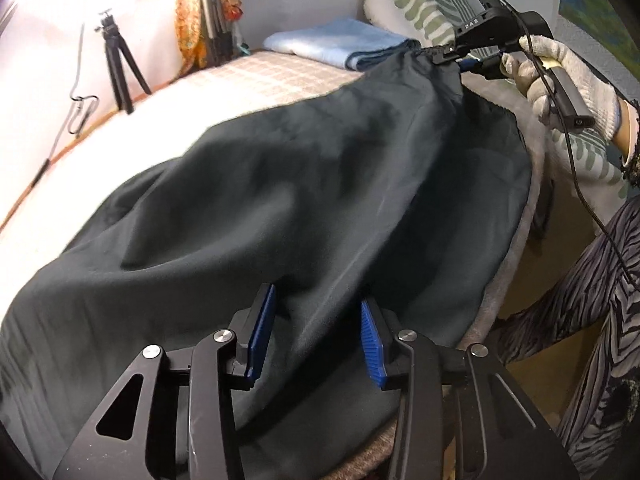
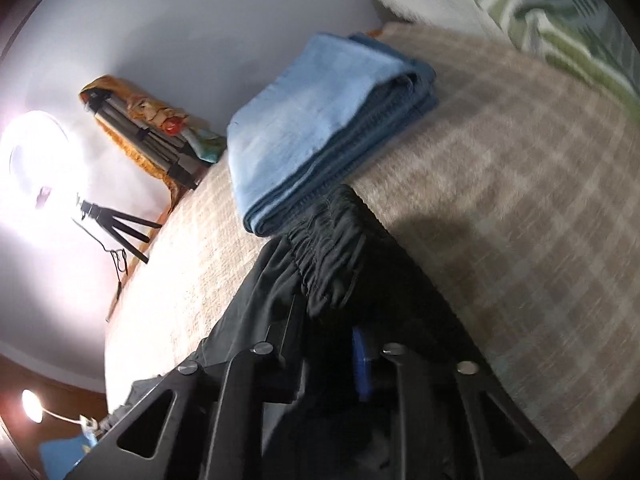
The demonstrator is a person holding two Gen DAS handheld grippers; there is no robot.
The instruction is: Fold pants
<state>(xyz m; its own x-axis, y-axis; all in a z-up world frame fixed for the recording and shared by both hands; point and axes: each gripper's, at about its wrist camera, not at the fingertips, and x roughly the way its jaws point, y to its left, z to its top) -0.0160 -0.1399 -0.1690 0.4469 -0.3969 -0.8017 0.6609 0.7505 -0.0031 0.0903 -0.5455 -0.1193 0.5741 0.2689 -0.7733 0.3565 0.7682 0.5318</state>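
- Left wrist view: left gripper point(image 1: 318, 330) at lower centre, jaws parted, dark pants point(image 1: 280, 200) between pads, not pinched.
- Right gripper point(image 1: 450, 57), upper right, grips the waistband.

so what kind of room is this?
Likely a bedroom: the dark pants lie on a bed with a checked blanket, a leaf-print pillow at its head, and a folded blue towel on the blanket.
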